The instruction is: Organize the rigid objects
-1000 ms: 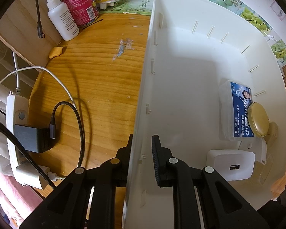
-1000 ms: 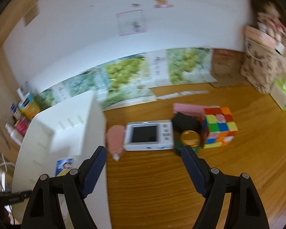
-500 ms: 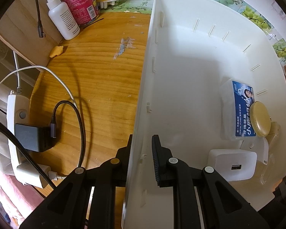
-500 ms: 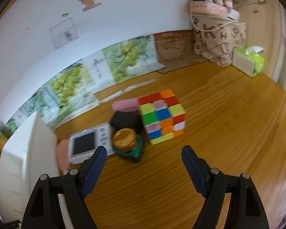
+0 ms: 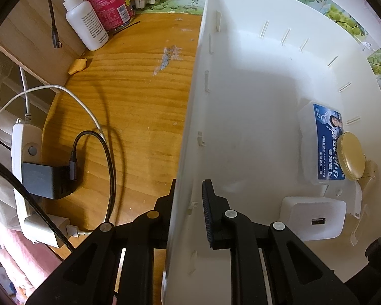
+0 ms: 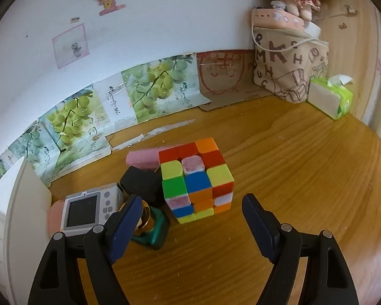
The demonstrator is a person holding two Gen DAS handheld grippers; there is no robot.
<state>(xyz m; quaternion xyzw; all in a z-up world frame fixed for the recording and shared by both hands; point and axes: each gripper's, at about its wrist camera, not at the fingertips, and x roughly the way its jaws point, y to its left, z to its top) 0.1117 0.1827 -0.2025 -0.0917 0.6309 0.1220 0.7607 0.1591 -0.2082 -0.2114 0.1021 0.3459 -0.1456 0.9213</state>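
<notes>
1. At the near left wall of the white bin point(image 5: 254, 96), the left gripper point(image 5: 189, 195) is clamped on that wall, one finger outside and one inside.
2. Inside the bin, at its right end, lie a floss box point(image 5: 325, 147), a gold-lidded jar point(image 5: 351, 158) and a white charger point(image 5: 313, 217).
3. On the wooden table point(image 6: 292, 178), the right gripper point(image 6: 190, 218) hangs with jaws wide apart and nothing between them, just near of the colour cube point(image 6: 196, 179).
4. Left of the cube sit a black block point(image 6: 141, 184), a small white camera point(image 6: 89, 209) and a green holder point(image 6: 155, 231).
</notes>
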